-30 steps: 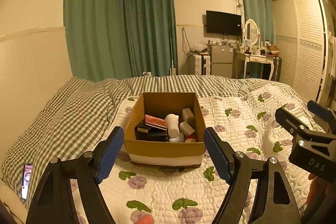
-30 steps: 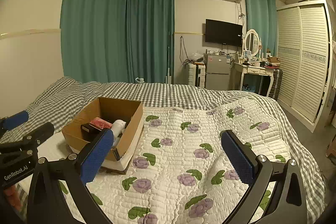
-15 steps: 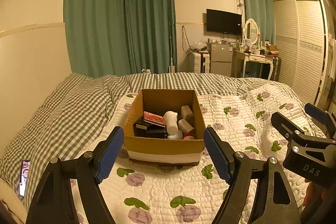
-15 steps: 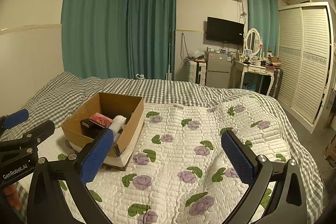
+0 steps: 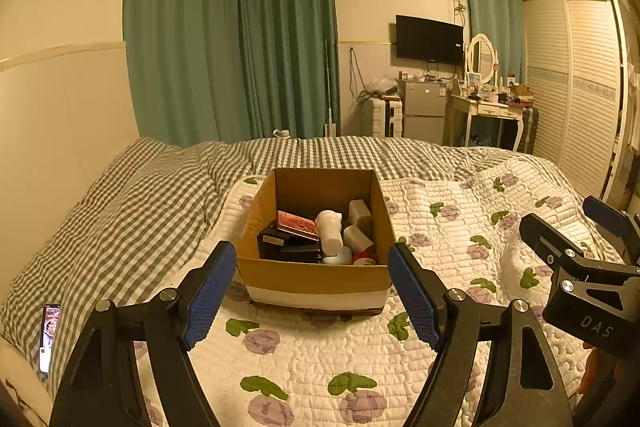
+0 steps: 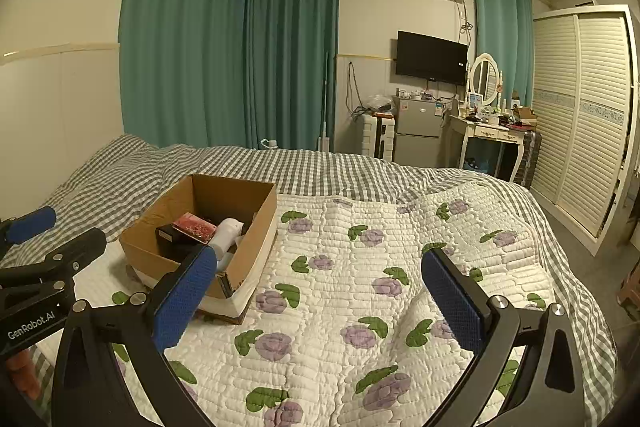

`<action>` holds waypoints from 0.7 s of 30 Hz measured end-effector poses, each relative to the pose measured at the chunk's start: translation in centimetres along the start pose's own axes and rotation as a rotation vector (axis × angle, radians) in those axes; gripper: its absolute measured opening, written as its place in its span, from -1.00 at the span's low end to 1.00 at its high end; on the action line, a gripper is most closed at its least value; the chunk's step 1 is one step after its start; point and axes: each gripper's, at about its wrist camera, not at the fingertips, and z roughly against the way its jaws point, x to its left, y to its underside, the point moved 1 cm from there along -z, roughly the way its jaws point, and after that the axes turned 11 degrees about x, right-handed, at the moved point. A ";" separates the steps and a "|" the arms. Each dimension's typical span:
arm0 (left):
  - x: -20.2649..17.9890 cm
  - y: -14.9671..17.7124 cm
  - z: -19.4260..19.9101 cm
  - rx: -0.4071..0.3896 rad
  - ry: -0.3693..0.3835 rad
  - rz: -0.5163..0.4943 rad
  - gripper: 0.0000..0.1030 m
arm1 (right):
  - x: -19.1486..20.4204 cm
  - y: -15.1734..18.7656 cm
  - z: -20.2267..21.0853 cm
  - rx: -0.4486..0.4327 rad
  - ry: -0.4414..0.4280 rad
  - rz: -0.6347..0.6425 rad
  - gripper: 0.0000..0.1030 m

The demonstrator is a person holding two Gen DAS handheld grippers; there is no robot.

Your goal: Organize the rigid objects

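An open cardboard box point(image 5: 316, 277) sits on the quilted bed. It holds a white bottle point(image 5: 330, 231), a red packet point(image 5: 298, 225), a black box point(image 5: 286, 247) and other small containers. My left gripper point(image 5: 312, 293) is open and empty, held in front of the box's near wall. My right gripper point(image 6: 320, 295) is open and empty, over the floral quilt to the right of the box point(image 6: 244, 259). The white bottle point(image 6: 226, 233) and red packet point(image 6: 195, 225) also show in the right wrist view. Each gripper appears at the edge of the other's view.
A floral quilt point(image 6: 360, 287) and a checked duvet point(image 5: 132, 211) cover the bed. A phone point(image 5: 49, 333) lies at the bed's left edge. A wardrobe point(image 6: 584, 115), dressing table point(image 6: 488, 135) and small fridge point(image 6: 418, 133) stand beyond the bed.
Both grippers have risen and drawn back slightly; the box sits a little lower in both views. Both stay open and empty.
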 end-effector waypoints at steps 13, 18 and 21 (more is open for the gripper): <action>0.0 0.1 -0.2 0.006 -0.005 0.002 0.57 | 0.1 0.1 -0.1 0.008 -0.002 0.000 1.00; 0.1 0.2 -0.2 0.007 -0.009 0.006 0.57 | 0.1 0.3 -0.3 0.014 -0.004 -0.003 1.00; 0.1 0.3 -0.2 0.007 -0.011 0.007 0.57 | 0.0 0.4 -0.4 0.016 -0.003 -0.004 1.00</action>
